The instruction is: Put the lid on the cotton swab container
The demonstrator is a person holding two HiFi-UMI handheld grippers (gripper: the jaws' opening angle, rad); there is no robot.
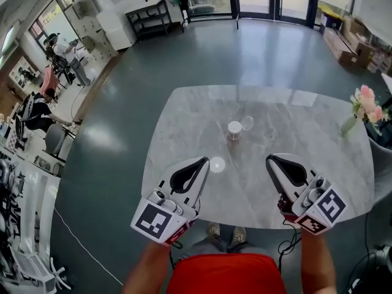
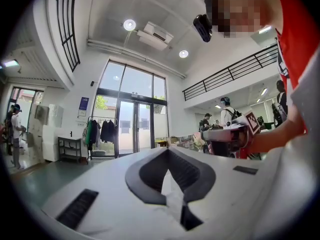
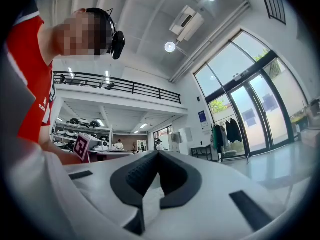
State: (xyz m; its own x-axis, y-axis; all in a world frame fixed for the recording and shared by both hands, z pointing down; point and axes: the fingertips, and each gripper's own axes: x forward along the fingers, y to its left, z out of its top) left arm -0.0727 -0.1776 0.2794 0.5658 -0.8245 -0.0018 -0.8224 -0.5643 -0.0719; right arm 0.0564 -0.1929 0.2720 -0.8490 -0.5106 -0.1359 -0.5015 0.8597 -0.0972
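1. Grey floor (image 1: 116, 97) spreads round the desk, with shelves and people far off at the left
2. Desk (image 1: 184, 121) is pale marble with rounded corners, and it carries all the small things
3. Person in a red shirt (image 1: 223, 274) stands at the near edge, with a bare forearm going to each claw
4. Left claw (image 1: 205, 162) is over the near left part of the desk and points away from the person. Its jaws are pressed together with nothing between them
5. Right claw (image 1: 270, 160) is over the near right part, level with the left one and well apart from it. Its jaws are also pressed together and empty
6. Flowers (image 1: 366, 101), pink, stand in a slim vase at the far right edge of the desk
7. Container (image 1: 234, 130) stands upright near the middle of the desk, beyond the gap between the claws and apart from both. Its uncovered top shows white
8. Lid (image 1: 247, 123), clear and round, lies on the desk just beside the container, at its far right. Whether they touch is hard to tell
9. White disc (image 1: 217, 164) lies flat on the desk just beside the left claw's tip
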